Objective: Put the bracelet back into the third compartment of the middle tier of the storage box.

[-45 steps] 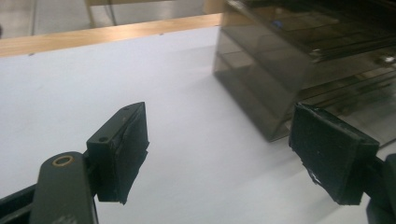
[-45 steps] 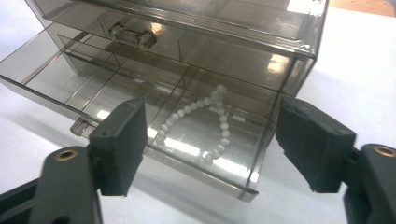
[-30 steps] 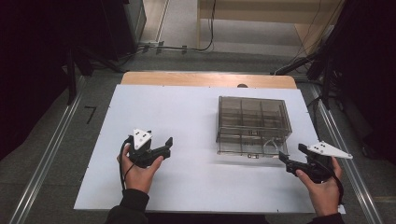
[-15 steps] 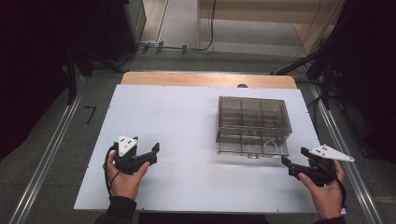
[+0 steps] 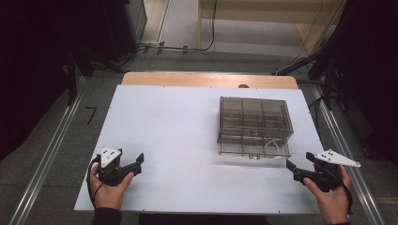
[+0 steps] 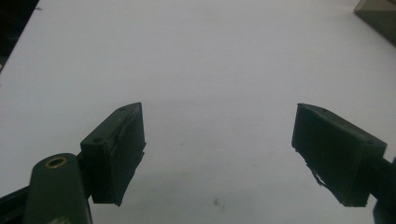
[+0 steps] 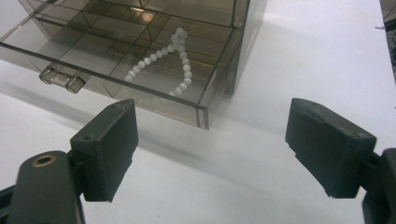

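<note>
the smoky clear box (image 5: 254, 125) lies long axis across the bench (image 5: 178, 140), latch toward the person; right tool (image 7: 212, 149) and left tool (image 6: 219, 154) both gape empty.

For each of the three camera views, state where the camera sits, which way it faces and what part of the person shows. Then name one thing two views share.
High view: above the person's side, facing forward and down on the white table; both hands show, with the left gripper and right gripper.
Left gripper view: rides the left gripper, facing bare table; its open jaws show.
Right gripper view: rides the right gripper, facing the clear box holding a bead string; its open jaws show.
Shared: the clear box in the high and right gripper views.
</note>
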Available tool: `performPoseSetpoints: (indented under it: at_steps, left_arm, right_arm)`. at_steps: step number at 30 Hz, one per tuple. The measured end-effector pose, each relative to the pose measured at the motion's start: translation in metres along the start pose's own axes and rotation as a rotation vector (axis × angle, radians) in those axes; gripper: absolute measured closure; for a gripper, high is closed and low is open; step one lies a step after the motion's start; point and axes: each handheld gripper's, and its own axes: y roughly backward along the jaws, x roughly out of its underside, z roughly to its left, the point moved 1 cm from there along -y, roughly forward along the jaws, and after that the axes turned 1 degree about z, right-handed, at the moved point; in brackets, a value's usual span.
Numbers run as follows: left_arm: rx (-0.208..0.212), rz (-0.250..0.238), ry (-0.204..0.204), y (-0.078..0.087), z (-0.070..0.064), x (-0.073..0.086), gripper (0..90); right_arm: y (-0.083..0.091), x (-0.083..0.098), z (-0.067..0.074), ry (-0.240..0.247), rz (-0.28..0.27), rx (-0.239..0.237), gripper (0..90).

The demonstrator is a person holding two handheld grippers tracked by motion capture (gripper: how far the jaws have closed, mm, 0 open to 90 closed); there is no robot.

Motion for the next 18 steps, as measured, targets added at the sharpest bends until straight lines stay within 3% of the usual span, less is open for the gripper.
performPoseSetpoints:
  at_steps: [8, 12, 18]
  left_arm:
    - [-0.01, 0.023, 0.02, 0.006, 0.01, 0.011, 17.1]
    - [-0.033, 0.042, -0.01, 0.008, 0.011, 0.017, 17.1]
    - [-0.046, 0.067, -0.018, 0.005, 0.012, 0.02, 16.8]
  right_arm:
    - [0.002, 0.004, 0.0, 0.008, 0.01, 0.015, 15.4]
    - [0.002, 0.006, -0.001, 0.007, 0.014, 0.016, 15.4]
    - [0.0, 0.008, -0.002, 0.025, 0.023, 0.047, 15.4]
